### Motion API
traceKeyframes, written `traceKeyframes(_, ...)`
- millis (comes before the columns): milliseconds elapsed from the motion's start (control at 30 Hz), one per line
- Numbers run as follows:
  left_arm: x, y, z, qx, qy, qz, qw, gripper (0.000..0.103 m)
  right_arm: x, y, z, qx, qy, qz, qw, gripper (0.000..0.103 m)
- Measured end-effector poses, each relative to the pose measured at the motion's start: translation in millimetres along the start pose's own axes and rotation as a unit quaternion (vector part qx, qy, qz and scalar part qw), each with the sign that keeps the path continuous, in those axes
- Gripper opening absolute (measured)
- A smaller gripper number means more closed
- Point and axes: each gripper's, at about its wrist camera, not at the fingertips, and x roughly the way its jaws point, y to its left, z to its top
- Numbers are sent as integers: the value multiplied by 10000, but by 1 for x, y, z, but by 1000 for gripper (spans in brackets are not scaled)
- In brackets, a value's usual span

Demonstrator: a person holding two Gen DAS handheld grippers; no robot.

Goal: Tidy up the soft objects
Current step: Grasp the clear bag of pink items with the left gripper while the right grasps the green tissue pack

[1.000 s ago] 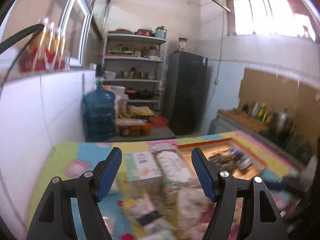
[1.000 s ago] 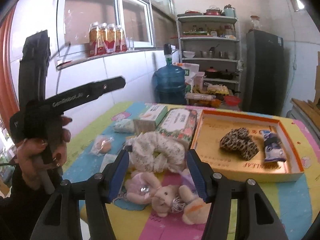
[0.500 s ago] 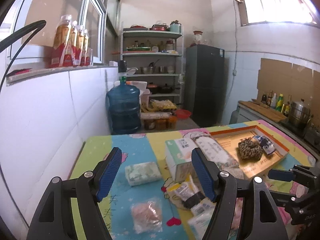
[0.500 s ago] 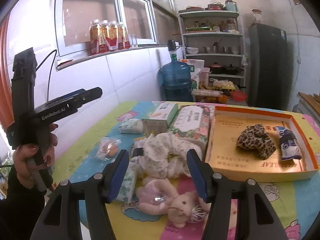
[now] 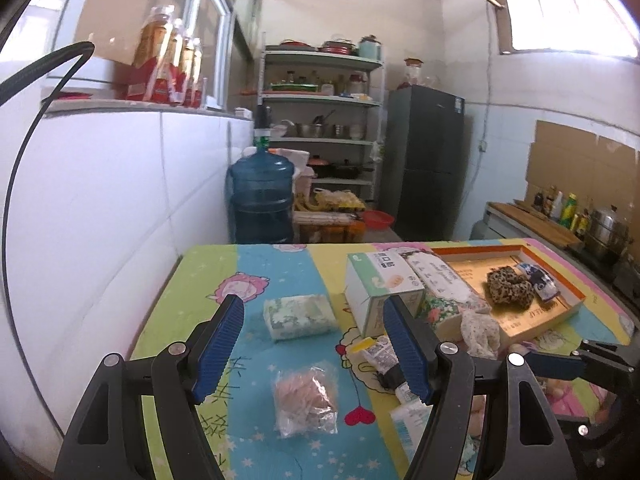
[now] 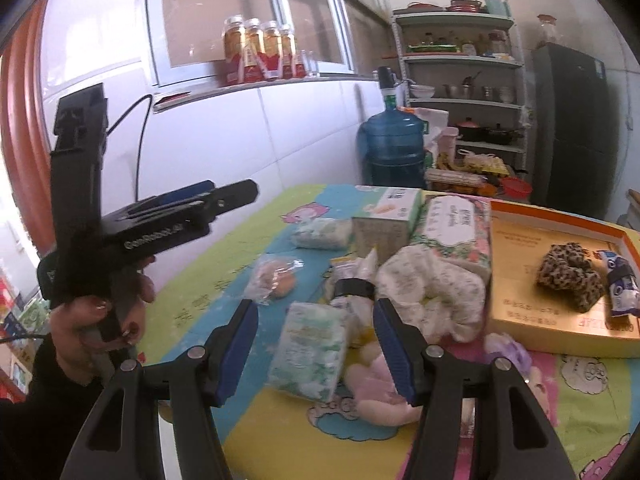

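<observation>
Soft things lie on a colourful table cover. My left gripper [image 5: 314,350] is open and empty above a green tissue pack [image 5: 299,317] and a clear bag with a bun [image 5: 305,400]. My right gripper [image 6: 316,354] is open and empty over another tissue pack [image 6: 310,350], beside a pink plush toy [image 6: 378,378] and a white floral scrunchie [image 6: 434,290]. An orange-rimmed box [image 6: 560,222] holds a leopard scrunchie [image 6: 570,276] and a blue-white packet [image 6: 620,286]. The left gripper also shows in the right wrist view [image 6: 224,196].
A green tissue box [image 5: 380,290] and a floral wipes pack [image 5: 442,286] stand left of the orange box. Small tubes and sachets [image 5: 382,356] lie near the middle. A white tiled wall [image 5: 100,220] borders the table's left side; a water jug [image 5: 260,200] stands behind.
The left gripper has swung left, from the pile's middle to the tissue pack and bun bag. The right gripper has moved left and lower, over the near tissue pack. Both stayed open.
</observation>
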Motion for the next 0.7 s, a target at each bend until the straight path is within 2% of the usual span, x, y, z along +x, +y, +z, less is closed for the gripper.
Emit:
traceKeyframes(167, -2, -4, -10, -138, -239, 331, 9991, 74, 10, 4, 2, -14, 72, 104, 9999, 60)
traceKeyframes(333, 0, -13, -24, 186, -220, 571, 9980, 74, 23, 15, 1, -125, 164, 174, 9996, 60)
traceKeyframes(467, 3, -15, -33, 320, -168, 468, 9982, 74, 32, 26, -4, -215, 227, 212, 9993, 60)
traceKeyframes(700, 6, -4, -41, 231, -38, 196, 9995, 74, 40, 33, -8, -154, 286, 99, 9994, 60)
